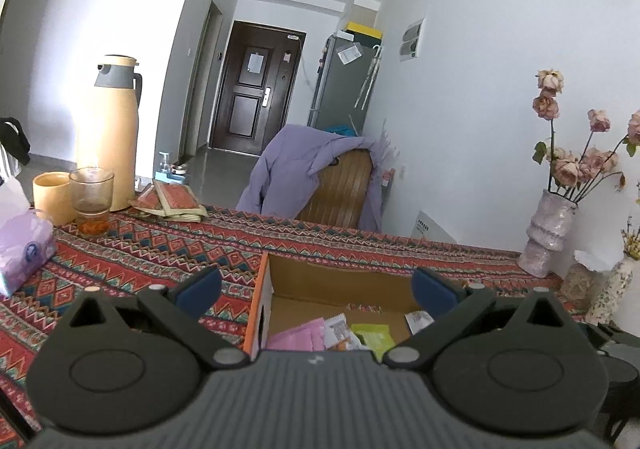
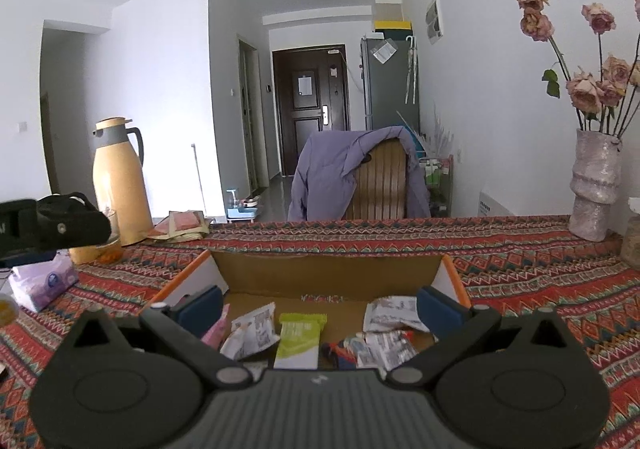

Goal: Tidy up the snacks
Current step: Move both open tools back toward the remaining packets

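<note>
While both grippers hang over the box, these lines hold:

Box: one open cardboard box (image 2: 332,277) with orange-edged white flaps, on the tabletop (image 2: 520,261) under a red patterned cloth.

Snacks counted: in the right view, one green packet (image 2: 300,337) at the middle, one white printed packet (image 2: 252,329) at its 9 o'clock, a pink packet (image 2: 214,333) edge further left, and crumpled white wrappers (image 2: 392,329) at its 3 o'clock; their number cannot be told.

Snack looks: all are flat pouches lying loose on the brown box floor, the green one with pale print.

Left gripper (image 1: 316,289): fingers spread wide, nothing between them.

Right gripper (image 2: 320,309): fingers spread wide and empty, above the snacks.

Other things: one yellow flask (image 1: 110,133), one glass (image 1: 92,201), one yellow cup (image 1: 52,197), one tissue pack (image 1: 22,245), a small stack of red sachets (image 1: 172,201), one vase (image 1: 550,233) of dried roses at 3 o'clock, one chair (image 1: 340,189) draped with a purple jacket (image 1: 296,161).

Left view only: the pink packet's full face and the glass in the clear.

Right view only: the whole box interior, and the left gripper's black body at 9 o'clock.
</note>
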{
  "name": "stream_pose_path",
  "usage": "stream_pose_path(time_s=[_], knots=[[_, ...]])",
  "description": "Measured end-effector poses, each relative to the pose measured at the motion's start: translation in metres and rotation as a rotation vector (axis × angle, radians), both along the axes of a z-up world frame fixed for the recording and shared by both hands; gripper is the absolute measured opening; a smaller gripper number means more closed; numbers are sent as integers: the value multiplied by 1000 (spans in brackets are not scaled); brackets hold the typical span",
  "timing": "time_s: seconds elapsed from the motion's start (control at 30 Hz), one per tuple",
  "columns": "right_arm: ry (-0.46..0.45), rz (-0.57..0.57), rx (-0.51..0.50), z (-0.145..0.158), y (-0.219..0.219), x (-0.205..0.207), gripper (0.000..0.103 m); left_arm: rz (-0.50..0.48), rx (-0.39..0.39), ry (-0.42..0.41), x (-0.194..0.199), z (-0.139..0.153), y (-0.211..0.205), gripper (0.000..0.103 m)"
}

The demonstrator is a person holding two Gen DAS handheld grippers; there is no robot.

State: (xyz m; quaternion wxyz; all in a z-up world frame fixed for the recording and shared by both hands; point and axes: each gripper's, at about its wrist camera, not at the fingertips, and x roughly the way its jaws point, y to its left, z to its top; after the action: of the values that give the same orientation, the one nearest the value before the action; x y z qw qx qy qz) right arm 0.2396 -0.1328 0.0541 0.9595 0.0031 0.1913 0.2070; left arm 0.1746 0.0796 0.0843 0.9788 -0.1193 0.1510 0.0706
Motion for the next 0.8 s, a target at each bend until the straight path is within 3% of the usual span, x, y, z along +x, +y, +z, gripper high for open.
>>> stream_pose_path(time_s=[0.3,0.8], knots=[[44,30,-27,-16,-17,-46,103,-22,0,38,-49,-16,-5,103],[185,136,-91,-59,-9,-117,103,-38,-6,185,-111,-67,-4,103]])
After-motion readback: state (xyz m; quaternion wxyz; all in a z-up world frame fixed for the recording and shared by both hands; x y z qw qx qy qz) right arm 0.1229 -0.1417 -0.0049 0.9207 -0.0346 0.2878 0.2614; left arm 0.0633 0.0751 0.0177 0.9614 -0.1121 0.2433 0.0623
